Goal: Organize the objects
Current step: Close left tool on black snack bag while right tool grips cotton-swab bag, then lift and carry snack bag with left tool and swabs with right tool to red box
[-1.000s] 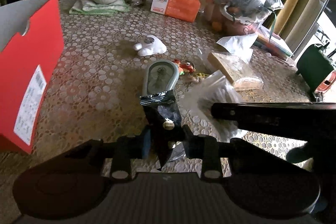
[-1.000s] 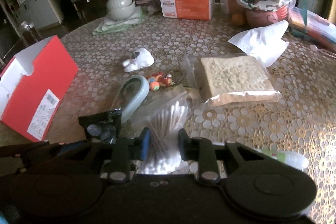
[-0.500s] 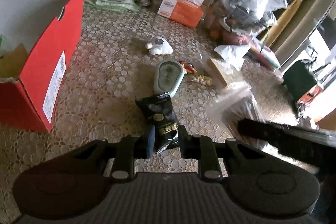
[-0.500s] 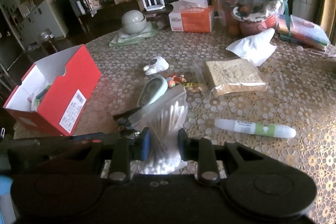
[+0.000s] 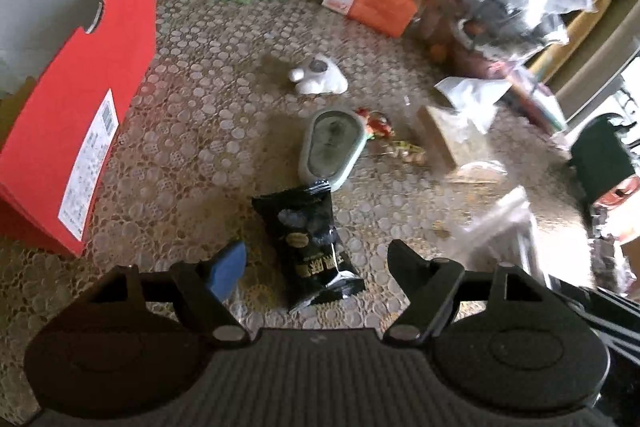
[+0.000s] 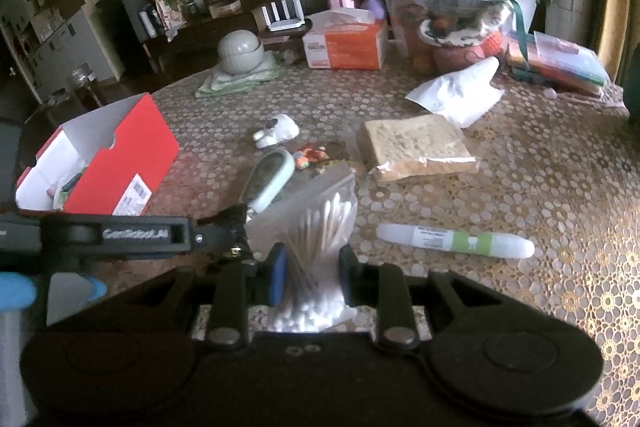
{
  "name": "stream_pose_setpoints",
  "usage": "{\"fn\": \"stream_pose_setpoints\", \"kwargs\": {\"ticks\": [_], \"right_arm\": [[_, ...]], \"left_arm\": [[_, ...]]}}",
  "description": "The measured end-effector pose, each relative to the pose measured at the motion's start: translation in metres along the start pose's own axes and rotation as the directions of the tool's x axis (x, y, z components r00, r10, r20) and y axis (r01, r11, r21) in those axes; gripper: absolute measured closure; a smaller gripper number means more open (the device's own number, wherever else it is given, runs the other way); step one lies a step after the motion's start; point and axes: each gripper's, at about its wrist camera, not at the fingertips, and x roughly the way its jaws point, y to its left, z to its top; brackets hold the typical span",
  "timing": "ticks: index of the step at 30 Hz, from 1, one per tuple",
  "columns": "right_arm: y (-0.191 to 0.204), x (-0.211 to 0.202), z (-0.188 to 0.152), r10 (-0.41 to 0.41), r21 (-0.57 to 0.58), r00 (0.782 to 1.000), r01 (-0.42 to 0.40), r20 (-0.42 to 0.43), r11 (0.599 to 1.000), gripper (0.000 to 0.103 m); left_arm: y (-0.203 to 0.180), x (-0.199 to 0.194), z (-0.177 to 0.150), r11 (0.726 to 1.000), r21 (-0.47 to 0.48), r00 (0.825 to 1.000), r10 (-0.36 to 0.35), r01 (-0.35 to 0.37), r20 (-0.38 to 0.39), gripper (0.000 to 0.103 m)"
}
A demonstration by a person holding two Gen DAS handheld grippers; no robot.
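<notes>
From the left wrist camera, the left gripper (image 5: 318,259) has its two fingers spread wide apart and holds nothing. A black snack packet (image 5: 307,241) lies flat on the lace tablecloth (image 5: 208,131) between the fingers, and neither finger touches it. Just past the packet is a pale green oval case (image 5: 331,147). Beyond that sits a small white toy (image 5: 318,81). A red shoe box (image 5: 76,107) stands on the left side of the table. Far back there is an orange tissue box (image 5: 372,3). On the right the view is blurry, with a clear bag there that is hard to make out. From the right wrist camera, the right gripper (image 6: 311,277) is squeezed tight on a clear bag of cotton swabs (image 6: 320,247), and the bag stands up between the fingers. A white and green tube (image 6: 456,239) lies on the table to the right of it. Farther back is a bagged slice of bread (image 6: 416,145), with a white tissue (image 6: 460,93) behind it. The red shoe box (image 6: 120,163) is open at the left, with a few things inside.
</notes>
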Motion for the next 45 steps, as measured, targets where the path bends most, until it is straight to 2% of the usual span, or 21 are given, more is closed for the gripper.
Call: {"fn": "stream_pose_setpoints", "kwargs": {"ticks": [8,9,12,13,17,18,27,36,45], "right_arm": [[-0.015,0.006,-0.004,0.000,-0.002,1.000,0.000,-0.016,1.000,0.077],[-0.015,0.007,-0.004,0.001,-0.002,1.000,-0.001,-0.017,1.000,0.077],[-0.017,0.008,-0.005,0.004,-0.002,1.000,-0.004,-0.019,1.000,0.077],[-0.017,0.008,-0.006,0.004,-0.001,1.000,-0.004,-0.021,1.000,0.077],[-0.019,0.009,-0.006,-0.001,0.001,1.000,0.001,-0.025,1.000,0.077],[-0.019,0.009,-0.006,-0.002,0.002,1.000,0.002,-0.027,1.000,0.077],[-0.011,0.003,-0.008,-0.010,0.004,0.999,0.010,-0.033,1.000,0.077],[0.016,-0.015,-0.008,-0.012,0.004,1.000,0.012,-0.008,1.000,0.077],[0.068,-0.042,-0.003,0.024,-0.017,0.998,-0.023,0.058,1.000,0.077]], "left_arm": [[-0.011,0.021,0.002,0.995,0.018,0.995,0.096,-0.096,0.000,0.026],[-0.011,0.022,0.002,0.995,0.021,0.995,0.102,-0.102,0.001,0.029],[-0.014,0.027,0.002,0.993,0.041,0.994,0.109,-0.108,-0.021,0.053],[-0.014,0.029,0.001,0.993,0.046,0.993,0.111,-0.109,-0.028,0.058],[-0.015,0.031,0.000,0.994,0.051,0.995,0.096,-0.095,-0.036,0.064],[-0.015,0.031,0.000,0.995,0.054,0.995,0.090,-0.088,-0.036,0.069],[-0.005,0.010,-0.007,0.998,0.058,0.999,0.029,-0.028,-0.021,0.074],[0.011,-0.044,-0.010,0.996,0.056,0.997,-0.074,0.074,0.010,0.074],[0.048,-0.109,-0.009,0.988,0.070,0.986,-0.143,0.138,0.083,0.074]]}}
